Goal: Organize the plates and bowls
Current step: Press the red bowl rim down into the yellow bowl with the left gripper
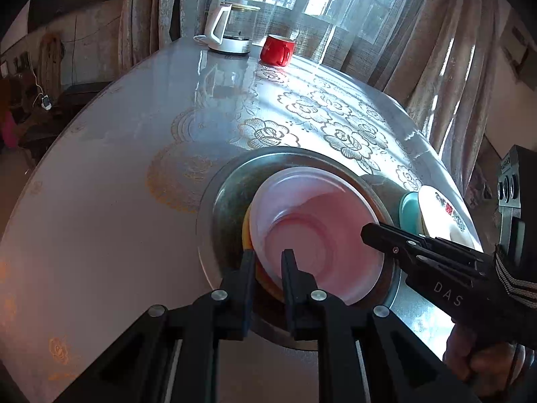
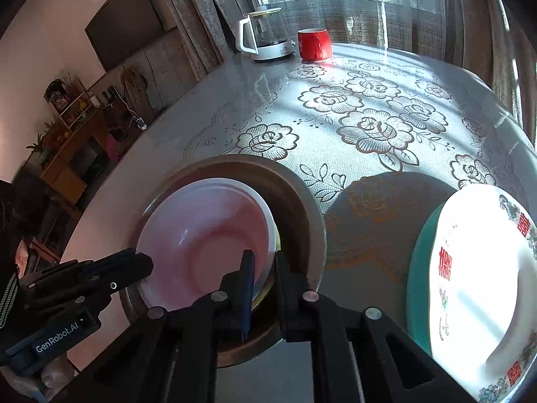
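A pink bowl (image 1: 319, 231) sits nested on other bowls, one yellow-rimmed, inside a wide metal basin (image 1: 231, 201) on the table. My left gripper (image 1: 268, 262) has its fingers on either side of the pink bowl's near rim, clamping it. My right gripper (image 2: 263, 265) grips the opposite rim of the pink bowl (image 2: 204, 238) the same way; it also shows in the left wrist view (image 1: 372, 231). A white patterned plate (image 2: 483, 278) lies on a teal plate (image 2: 419, 268) to the right of the basin (image 2: 295, 194).
A glass kettle with a white handle (image 1: 231, 30) and a red mug (image 1: 277, 50) stand at the table's far edge by the curtained window. The table carries a floral cloth (image 2: 369, 124). A TV and shelves stand to the left.
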{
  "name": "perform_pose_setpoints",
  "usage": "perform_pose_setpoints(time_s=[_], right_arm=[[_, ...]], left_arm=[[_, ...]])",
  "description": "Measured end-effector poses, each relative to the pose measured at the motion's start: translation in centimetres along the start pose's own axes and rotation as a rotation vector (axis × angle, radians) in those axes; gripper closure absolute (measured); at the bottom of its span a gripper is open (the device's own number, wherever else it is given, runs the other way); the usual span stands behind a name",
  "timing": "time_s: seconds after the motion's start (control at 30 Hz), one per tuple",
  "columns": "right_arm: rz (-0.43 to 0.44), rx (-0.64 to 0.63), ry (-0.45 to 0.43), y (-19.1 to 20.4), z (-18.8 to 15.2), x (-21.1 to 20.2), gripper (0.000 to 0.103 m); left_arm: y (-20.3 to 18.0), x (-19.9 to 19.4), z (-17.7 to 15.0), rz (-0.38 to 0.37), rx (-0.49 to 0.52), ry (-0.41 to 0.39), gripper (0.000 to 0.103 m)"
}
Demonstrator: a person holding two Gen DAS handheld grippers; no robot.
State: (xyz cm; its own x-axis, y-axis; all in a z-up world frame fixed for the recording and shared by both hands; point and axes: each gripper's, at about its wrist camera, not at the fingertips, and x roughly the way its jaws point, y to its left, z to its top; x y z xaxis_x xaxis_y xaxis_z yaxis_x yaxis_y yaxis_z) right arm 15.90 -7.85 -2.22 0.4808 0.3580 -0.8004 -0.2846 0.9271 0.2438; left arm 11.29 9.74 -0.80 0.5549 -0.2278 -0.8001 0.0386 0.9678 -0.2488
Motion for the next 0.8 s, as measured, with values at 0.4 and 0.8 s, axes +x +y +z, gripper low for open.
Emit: perform_pose_setpoints(time_s=[0.4,0.8], right_arm=[[0.047,0.028,0.005,-0.65,-0.05,-0.16,0.086],[0.056,0.029,-0.016,-0.31,-0.66,-0.57,0.084]], left_arm=[[-0.39,0.16,-0.15,0.04,0.017,-0.007,0.087],[-0.41,0.15,-0.36,0.05,0.017,-0.007,0.087]])
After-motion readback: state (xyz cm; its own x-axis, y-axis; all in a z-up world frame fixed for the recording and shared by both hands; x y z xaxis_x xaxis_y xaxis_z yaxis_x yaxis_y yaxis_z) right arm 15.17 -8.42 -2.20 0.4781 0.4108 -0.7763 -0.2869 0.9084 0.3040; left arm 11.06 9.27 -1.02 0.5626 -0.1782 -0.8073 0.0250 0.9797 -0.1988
